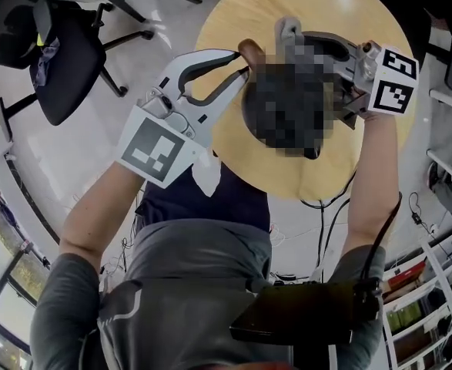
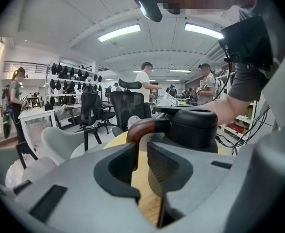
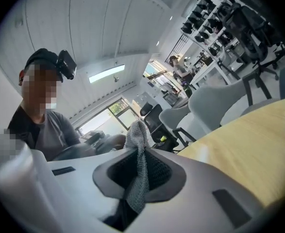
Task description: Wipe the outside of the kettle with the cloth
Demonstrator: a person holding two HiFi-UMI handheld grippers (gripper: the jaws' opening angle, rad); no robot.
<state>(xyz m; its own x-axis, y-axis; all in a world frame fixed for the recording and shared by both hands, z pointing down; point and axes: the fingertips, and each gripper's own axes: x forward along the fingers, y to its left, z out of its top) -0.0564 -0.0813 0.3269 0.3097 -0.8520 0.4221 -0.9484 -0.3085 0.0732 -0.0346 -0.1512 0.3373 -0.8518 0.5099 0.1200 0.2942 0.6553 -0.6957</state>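
Note:
A dark kettle (image 1: 287, 114) stands on the round wooden table (image 1: 226, 14); a mosaic patch covers most of it in the head view. My left gripper (image 1: 245, 56) reaches in from the left, jaws closed round the kettle's brown curved handle (image 2: 140, 130), below the black lid (image 2: 193, 125). The handle runs down between the two pads (image 2: 164, 166). From the right, at the kettle's far upper side, my right gripper (image 1: 309, 41) is shut on a grey knitted cloth (image 1: 289, 31). The cloth (image 3: 138, 144) stands up out of the pinched jaws of this gripper (image 3: 140, 161).
Black office chairs (image 1: 64, 60) stand on the pale floor left of the table. White shelving (image 1: 449, 114) lines the right side, and cables (image 1: 326, 222) trail under the table's near edge. Several people stand among desks and chairs (image 2: 127, 101) in the background.

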